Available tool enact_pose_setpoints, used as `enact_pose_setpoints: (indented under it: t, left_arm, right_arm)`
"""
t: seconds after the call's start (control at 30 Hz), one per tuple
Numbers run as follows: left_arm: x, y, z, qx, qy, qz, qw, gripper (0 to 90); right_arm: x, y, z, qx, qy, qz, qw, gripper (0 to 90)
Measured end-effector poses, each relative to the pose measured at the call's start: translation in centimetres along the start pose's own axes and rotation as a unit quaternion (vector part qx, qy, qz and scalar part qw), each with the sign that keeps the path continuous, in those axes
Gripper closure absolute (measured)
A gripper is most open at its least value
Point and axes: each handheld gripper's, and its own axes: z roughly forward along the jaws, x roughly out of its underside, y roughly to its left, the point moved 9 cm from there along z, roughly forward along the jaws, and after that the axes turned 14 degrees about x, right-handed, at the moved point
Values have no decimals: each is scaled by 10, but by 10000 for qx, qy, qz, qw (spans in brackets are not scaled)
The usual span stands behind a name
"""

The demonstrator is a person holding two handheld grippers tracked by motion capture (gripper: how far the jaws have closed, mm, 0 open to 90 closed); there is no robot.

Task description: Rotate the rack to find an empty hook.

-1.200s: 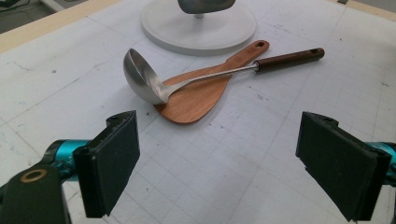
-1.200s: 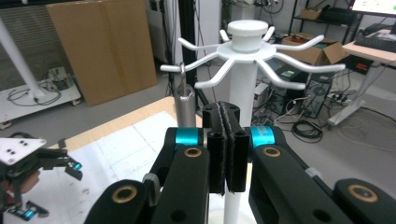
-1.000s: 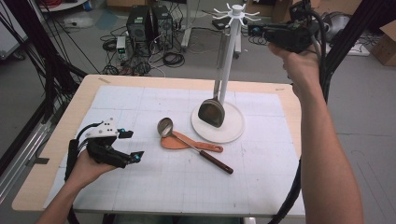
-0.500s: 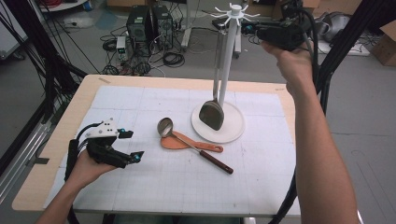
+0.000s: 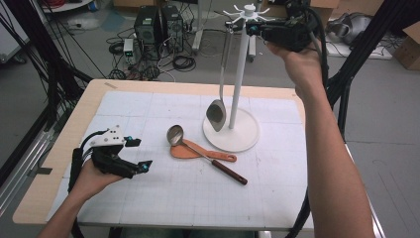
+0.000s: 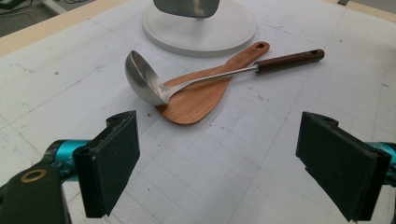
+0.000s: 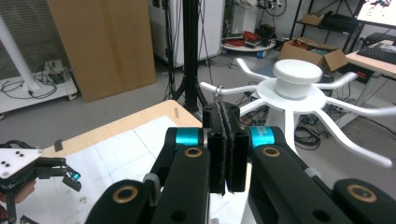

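Steel-bowled ladle with a dark wooden handle (image 5: 198, 151) lies across a wooden spatula (image 5: 190, 151) on the white surface (image 5: 148, 198). Left gripper (image 6: 219, 163) fingers gape empty. Right gripper (image 7: 226, 140) fingers are pressed together, hiding the hanging spoon's handle by the white rack (image 7: 296, 84).

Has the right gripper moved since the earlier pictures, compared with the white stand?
Yes. In the high view the right gripper has shifted left, closer to the top of the white stand.

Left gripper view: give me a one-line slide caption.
Open left gripper faces a steel ladle lying across a wooden spatula before the rack's white base.
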Motion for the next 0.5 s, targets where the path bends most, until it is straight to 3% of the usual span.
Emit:
enact_pose_setpoints:
  t: [0.5]
  left_arm:
    - [0,0,0,-15,-16,-19,10000,141]
  right_arm:
    - [2,-4,-12,23,0,-96,10000,897]
